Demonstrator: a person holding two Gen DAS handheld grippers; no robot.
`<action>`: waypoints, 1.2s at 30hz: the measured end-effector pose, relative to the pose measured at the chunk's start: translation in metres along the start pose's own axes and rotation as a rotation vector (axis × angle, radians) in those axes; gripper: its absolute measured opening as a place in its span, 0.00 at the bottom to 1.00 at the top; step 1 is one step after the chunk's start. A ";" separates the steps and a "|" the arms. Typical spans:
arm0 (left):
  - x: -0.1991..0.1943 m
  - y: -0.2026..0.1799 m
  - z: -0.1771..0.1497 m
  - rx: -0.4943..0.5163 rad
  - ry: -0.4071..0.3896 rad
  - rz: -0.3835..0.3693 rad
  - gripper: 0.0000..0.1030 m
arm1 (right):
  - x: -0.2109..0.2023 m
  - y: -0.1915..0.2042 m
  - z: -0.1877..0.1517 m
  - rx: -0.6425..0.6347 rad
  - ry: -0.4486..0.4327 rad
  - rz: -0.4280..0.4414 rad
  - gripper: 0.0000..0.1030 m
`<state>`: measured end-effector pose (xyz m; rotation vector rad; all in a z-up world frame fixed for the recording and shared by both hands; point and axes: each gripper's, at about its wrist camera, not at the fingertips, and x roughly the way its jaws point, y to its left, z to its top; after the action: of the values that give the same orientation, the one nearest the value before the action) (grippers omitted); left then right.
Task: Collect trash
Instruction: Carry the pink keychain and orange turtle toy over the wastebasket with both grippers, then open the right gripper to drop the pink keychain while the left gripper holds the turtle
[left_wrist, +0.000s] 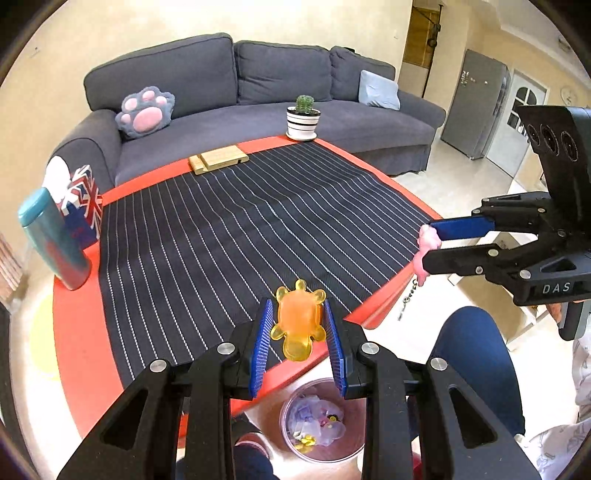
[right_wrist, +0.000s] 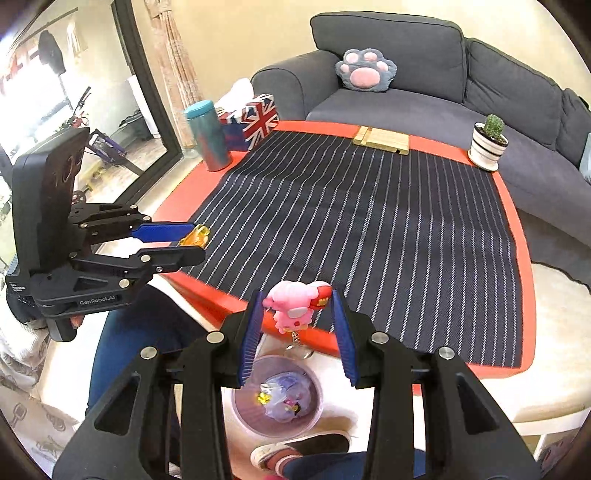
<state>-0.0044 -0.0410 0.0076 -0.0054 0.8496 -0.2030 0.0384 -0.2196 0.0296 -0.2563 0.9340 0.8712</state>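
My left gripper (left_wrist: 298, 316) is shut on an orange translucent turtle toy (left_wrist: 297, 320), held over the red table's near edge. My right gripper (right_wrist: 300, 305) is shut on a pink figure keychain (right_wrist: 291, 304) whose chain dangles below. Each gripper shows in the other's view: the right gripper (left_wrist: 428, 242) with the pink figure keychain (left_wrist: 424, 247) at the right, the left gripper (right_wrist: 197, 240) with the orange turtle toy (right_wrist: 194, 236) at the left. A round bin (left_wrist: 321, 421) with wrappers in it stands on the floor under both, also seen as the bin (right_wrist: 277, 397) in the right wrist view.
The red table (left_wrist: 74, 332) carries a striped dark cloth (left_wrist: 240, 221), a teal tumbler (left_wrist: 53, 236), a flag-printed tissue box (left_wrist: 83, 206), a wooden stand (left_wrist: 218, 158) and a potted cactus (left_wrist: 303, 118). A grey sofa (left_wrist: 258, 81) lies behind. A person's legs (left_wrist: 476, 362) and shoe (right_wrist: 280, 456) are near the bin.
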 end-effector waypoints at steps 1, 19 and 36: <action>-0.002 -0.001 -0.003 -0.007 -0.002 -0.008 0.27 | -0.001 0.003 -0.004 0.002 0.001 0.006 0.36; -0.017 -0.019 -0.056 -0.055 0.015 -0.036 0.27 | 0.012 0.041 -0.079 0.016 0.101 0.087 0.36; -0.014 -0.019 -0.065 -0.057 0.039 -0.037 0.27 | 0.017 0.034 -0.087 0.077 0.094 0.065 0.89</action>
<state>-0.0649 -0.0518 -0.0235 -0.0711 0.8943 -0.2138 -0.0341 -0.2360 -0.0301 -0.2027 1.0663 0.8865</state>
